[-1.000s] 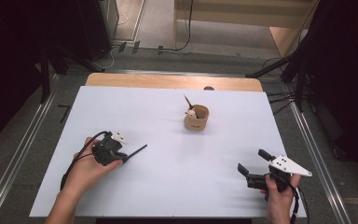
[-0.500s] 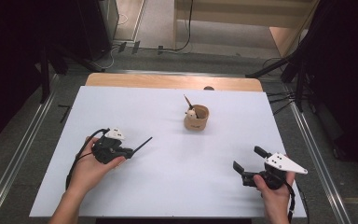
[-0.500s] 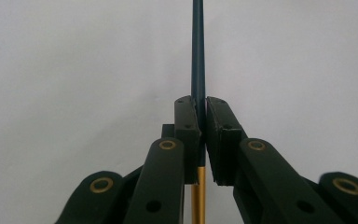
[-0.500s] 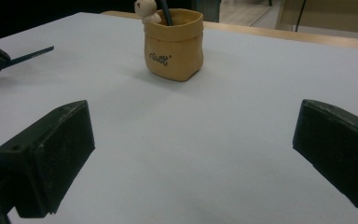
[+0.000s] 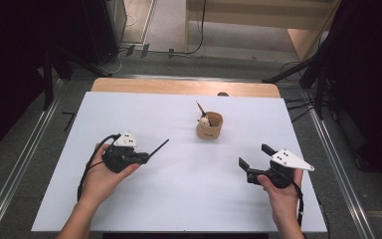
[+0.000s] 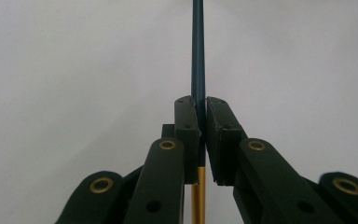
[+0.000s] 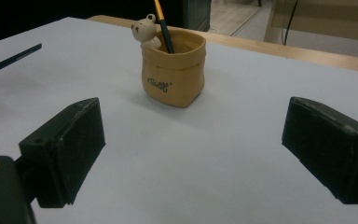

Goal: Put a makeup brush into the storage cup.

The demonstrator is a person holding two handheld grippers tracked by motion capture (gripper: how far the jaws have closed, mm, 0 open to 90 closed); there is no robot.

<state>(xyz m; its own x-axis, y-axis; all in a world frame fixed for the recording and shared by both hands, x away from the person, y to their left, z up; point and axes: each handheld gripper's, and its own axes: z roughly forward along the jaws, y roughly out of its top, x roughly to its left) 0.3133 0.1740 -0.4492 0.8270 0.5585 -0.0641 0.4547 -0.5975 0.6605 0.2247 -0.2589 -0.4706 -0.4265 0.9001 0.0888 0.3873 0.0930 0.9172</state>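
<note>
Two grippers frame the white table (image 5: 129, 209). At the person's left, the left gripper (image 5: 146, 156) is clamped tight on a dark pencil (image 5: 158, 149), whose long axis runs on from the jaws, up and to the right in the high view, tip slanting toward the tan cup (image 5: 209, 126) that stands behind the table's middle (a small bear figure (image 5: 205, 121) sits on its rim, and another pencil (image 5: 201, 109) already leans inside). In the left gripper view the blue shaft (image 6: 198, 56) stands straight up between the pads, its gold end (image 6: 196, 198) showing below them. The cup lies ahead and to the right of that gripper, well apart from the tip, with bare tabletop between. On the other side, the right gripper (image 5: 255, 156) has jaws spread wide with nothing between them; they have just been narrowing a little. Its own view looks straight at the cup (image 7: 172, 74), centred between the two black jaws. Judging by the layout, the loaded left gripper would need to carry the pencil across and tilt it upright to drop it in, while the right gripper is about as near the cup and appears free to steady it.
</note>
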